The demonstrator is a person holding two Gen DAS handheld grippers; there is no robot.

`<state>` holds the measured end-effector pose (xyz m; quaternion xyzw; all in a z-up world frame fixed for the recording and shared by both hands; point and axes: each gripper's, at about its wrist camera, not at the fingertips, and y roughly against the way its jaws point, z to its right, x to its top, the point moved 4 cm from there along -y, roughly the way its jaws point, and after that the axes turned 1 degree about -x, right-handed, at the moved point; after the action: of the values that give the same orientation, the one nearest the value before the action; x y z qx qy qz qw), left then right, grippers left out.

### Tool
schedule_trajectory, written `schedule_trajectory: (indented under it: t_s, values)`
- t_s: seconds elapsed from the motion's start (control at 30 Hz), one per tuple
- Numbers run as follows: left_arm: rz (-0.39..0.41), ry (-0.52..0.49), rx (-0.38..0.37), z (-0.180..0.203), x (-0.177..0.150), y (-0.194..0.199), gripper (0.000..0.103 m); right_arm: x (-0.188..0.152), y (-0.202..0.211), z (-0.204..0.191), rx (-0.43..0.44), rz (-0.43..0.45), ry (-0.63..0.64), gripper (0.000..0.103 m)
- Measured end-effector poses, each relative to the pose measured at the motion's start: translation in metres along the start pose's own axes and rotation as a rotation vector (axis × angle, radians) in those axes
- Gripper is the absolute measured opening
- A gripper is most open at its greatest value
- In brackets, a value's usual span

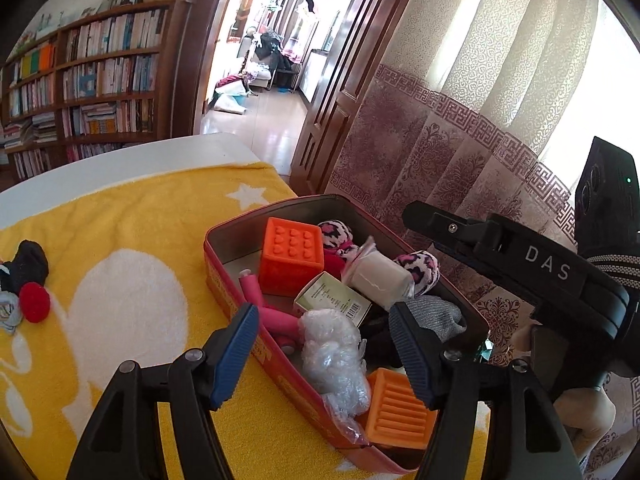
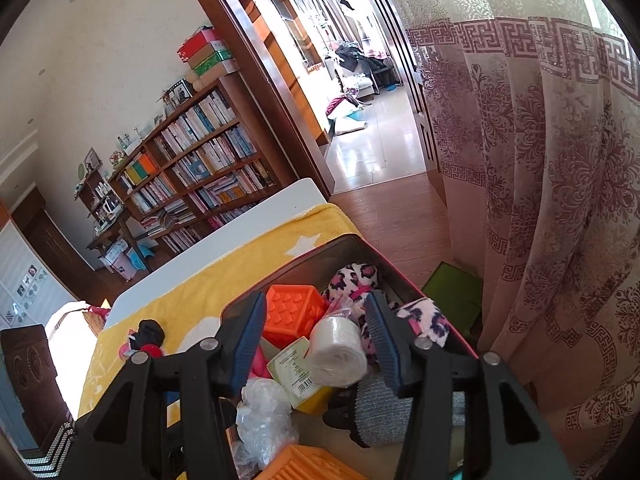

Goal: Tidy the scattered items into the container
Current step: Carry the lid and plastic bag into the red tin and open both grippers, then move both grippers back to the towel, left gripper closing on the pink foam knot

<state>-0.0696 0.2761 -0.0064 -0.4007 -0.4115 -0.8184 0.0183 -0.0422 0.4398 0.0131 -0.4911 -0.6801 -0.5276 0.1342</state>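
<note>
Yellow towel [image 1: 132,216], overfull red tin [image 1: 236,276]

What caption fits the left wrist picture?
Open left gripper over the full tin; socks wait on the towel.

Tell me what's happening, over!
Both tongs open, empty: left, right, over the tin. Tin nearly full. Socks left out on the towel. Nothing in the way.

The tin box [image 1: 224,264] sits at the towel's [image 1: 132,216] right edge. Blocks and a roll [image 1: 380,276] lie inside. Socks [image 1: 24,280] lie at the towel's left edge.
</note>
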Motion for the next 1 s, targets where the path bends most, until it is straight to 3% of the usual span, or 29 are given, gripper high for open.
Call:
schedule_trajectory:
  t_s: [0.07,0.33,0.67,0.8,1.0]
  values:
    - [0.002,0.016,0.007,-0.008,-0.002,0.003,0.069,0.001,0.004,0.0,0.0,0.022,-0.019,0.075]
    - [0.011,0.082,0.036,-0.041,-0.008,0.016,0.069,-0.004,0.006,-0.02,-0.014,0.022,0.013,0.075]
    - [0.03,0.157,0.075,-0.086,-0.021,0.041,0.069,-0.023,-0.004,-0.073,0.019,-0.018,0.111,0.075]
    - [0.064,0.192,0.104,-0.111,-0.024,0.06,0.078,-0.033,-0.009,-0.098,0.034,-0.041,0.161,0.075]
    - [0.105,0.274,0.171,-0.163,-0.034,0.095,0.078,-0.051,-0.021,-0.137,0.058,-0.084,0.246,0.075]
